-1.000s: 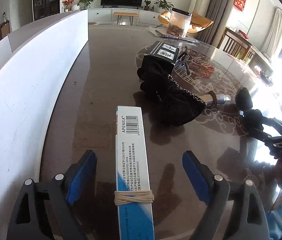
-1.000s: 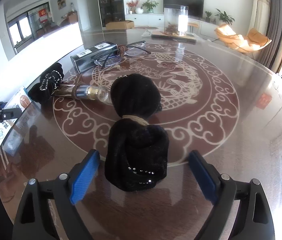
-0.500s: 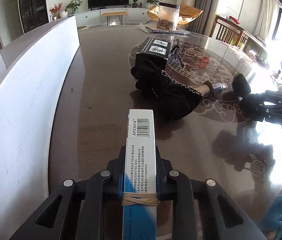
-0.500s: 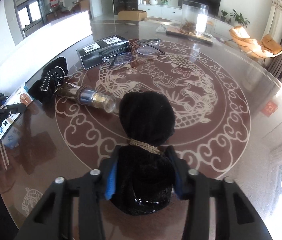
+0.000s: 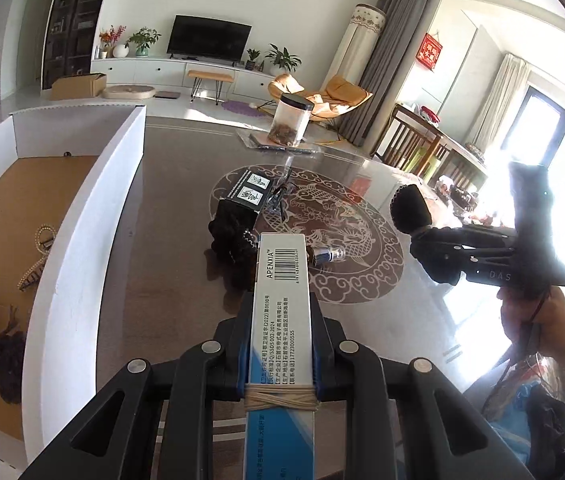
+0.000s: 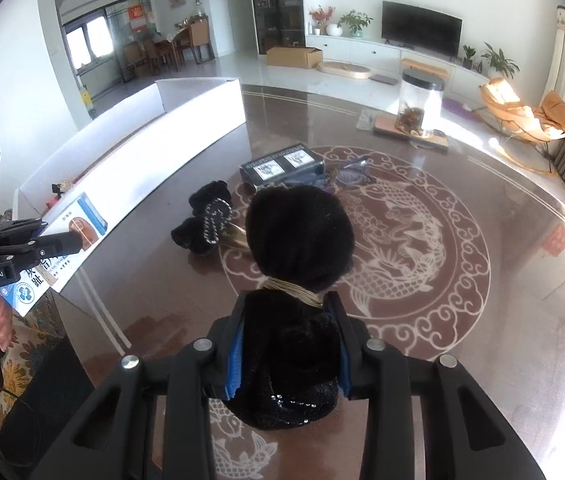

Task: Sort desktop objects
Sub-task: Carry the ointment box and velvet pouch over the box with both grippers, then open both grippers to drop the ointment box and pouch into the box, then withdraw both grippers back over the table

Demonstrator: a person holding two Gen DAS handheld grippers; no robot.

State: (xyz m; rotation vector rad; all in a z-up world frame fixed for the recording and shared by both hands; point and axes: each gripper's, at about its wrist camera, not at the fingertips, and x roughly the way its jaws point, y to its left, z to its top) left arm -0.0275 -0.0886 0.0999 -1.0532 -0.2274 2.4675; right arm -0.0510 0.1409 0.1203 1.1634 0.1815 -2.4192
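**Living room, round bench, two items lifted**

Setting: bright living room with a television on a white low cabinet, potted plants, an orange lounge chair and grey curtains

Bench (image 6: 482, 280): dark, glossy, round, with a pale dragon-and-scroll medallion at its centre

White box (image 5: 94, 216): open-topped, cardboard-floored, standing along the bench's left edge; inside lie rhinestone hair clips, a bow and a dark claw-like clip

Clear jar (image 6: 420, 106): black lid, brown contents, on a flat board at the far side of the bench

Black case (image 6: 282, 166): two white labels on top, lying on the medallion's far rim; spectacles (image 6: 352, 172) just beside it

Black pouch, beaded trim (image 6: 206, 224): resting on the bench near the case; a small bottle (image 5: 328, 256) with a metal cap lies next to it

Left hand-held gripper (image 5: 278, 352): blue pads clamped on both sides of a long blue-and-white carton (image 5: 282, 320), barcode end forward, a rubber band wound around it; carton held clear above the bench

Right hand-held gripper (image 6: 288, 350): jaws pressed into the lower half of a black velvet pouch (image 6: 298, 248) tied at its waist with tan cord; pouch raised off the bench, over the medallion
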